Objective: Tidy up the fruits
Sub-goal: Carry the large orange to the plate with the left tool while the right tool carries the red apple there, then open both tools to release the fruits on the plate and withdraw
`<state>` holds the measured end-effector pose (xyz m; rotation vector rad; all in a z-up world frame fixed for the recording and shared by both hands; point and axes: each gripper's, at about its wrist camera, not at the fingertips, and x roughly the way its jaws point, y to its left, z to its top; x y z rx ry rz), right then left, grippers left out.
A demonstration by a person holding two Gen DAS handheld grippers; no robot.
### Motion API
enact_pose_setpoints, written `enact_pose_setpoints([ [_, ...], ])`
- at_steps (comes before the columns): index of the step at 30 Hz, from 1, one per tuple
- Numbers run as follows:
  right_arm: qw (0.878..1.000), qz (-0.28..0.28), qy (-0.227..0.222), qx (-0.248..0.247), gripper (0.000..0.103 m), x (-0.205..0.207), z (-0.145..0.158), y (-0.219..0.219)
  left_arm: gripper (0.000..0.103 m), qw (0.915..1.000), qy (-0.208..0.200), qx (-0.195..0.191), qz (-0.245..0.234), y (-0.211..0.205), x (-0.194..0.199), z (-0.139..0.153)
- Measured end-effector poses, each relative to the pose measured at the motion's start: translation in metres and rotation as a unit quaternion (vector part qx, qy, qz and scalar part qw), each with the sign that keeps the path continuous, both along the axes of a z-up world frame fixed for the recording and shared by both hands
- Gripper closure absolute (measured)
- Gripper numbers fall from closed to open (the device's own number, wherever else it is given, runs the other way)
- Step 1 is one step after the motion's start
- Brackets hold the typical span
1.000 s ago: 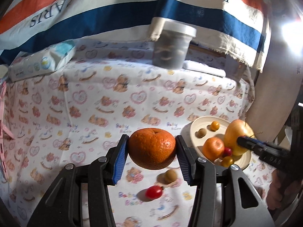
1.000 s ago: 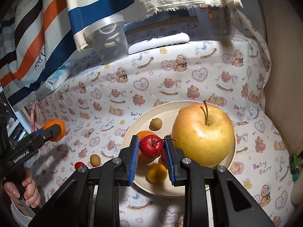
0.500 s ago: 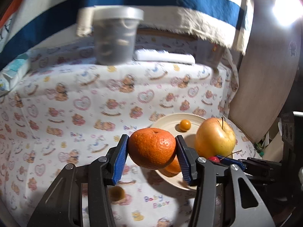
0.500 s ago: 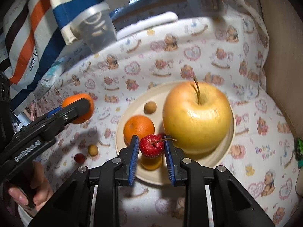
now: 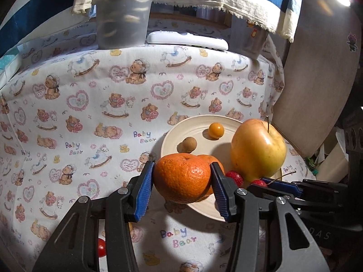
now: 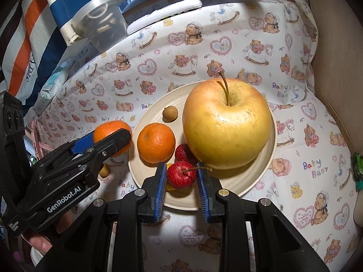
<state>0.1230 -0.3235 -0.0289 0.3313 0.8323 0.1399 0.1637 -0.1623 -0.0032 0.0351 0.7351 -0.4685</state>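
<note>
Since the earlier frame, the left gripper [image 5: 182, 187] has carried its mandarin [image 5: 183, 178] from open cloth to the near-left rim of the plate [image 5: 199, 127]; the right gripper [image 6: 180, 187] has barely shifted. Going left to right in the left wrist view: a cherry tomato [image 5: 102, 247] lies on the bear-print cloth [image 5: 90, 104] at 7 o'clock, partly hidden by the gripper arm. Left jaws are clenched on the mandarin, blue pads pressing both its sides, at 6 o'clock. Behind it, at 4 o'clock, the cream plate holds a small brown fruit [image 5: 187, 144], a small yellow-orange berry [image 5: 216, 130], a second orange [image 6: 156, 142] and a big yellow apple [image 5: 258, 150] at the plate's right. A red fruit [image 5: 234, 177] sits at the apple's foot. At 12 o'clock a clear plastic tub [image 5: 123, 13] and a white remote [image 5: 187, 40] rest at the cloth's far edge.

In the right wrist view the right jaws are clenched on a small stemmed red fruit [image 6: 181, 174] at 6 o'clock, above the plate's near rim, just in front of the apple
</note>
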Motion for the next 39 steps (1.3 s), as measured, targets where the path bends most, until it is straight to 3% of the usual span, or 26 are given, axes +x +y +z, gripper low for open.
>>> enact_pose_setpoints([
  [4,1.000,0.003,-0.002,0.004,0.069,0.000,0.001,0.000,0.055,1.0000,-0.004,-0.001,-0.003,-0.001,-0.001,0.000],
  [6,1.000,0.012,-0.005,0.016,0.050,0.000,0.002,0.001,0.055,1.0000,-0.004,0.000,-0.003,-0.001,-0.001,-0.001],
  [7,1.000,0.014,-0.008,0.017,0.049,-0.001,0.003,0.001,0.055,1.0000,-0.003,-0.001,-0.003,-0.001,-0.001,-0.001],
  [12,0.999,0.012,-0.022,0.027,0.048,-0.005,0.007,0.000,0.055,0.9999,-0.004,-0.012,0.006,0.004,0.002,-0.001],
  [22,0.990,-0.048,-0.132,-0.005,0.047,-0.033,0.038,-0.011,0.055,0.9991,0.012,-0.039,-0.002,0.009,0.007,-0.003],
  [26,0.987,-0.074,-0.138,-0.040,0.045,-0.035,0.042,-0.010,0.055,0.9993,0.012,-0.034,-0.011,0.004,0.005,-0.005],
  [34,0.987,-0.084,-0.133,-0.041,0.045,-0.033,0.038,-0.015,0.055,0.9993,0.004,-0.030,-0.021,-0.003,0.001,-0.004],
  [39,0.985,-0.116,-0.129,-0.024,0.045,-0.033,0.036,-0.030,0.055,0.9985,0.008,-0.049,-0.024,-0.001,0.003,0.003],
])
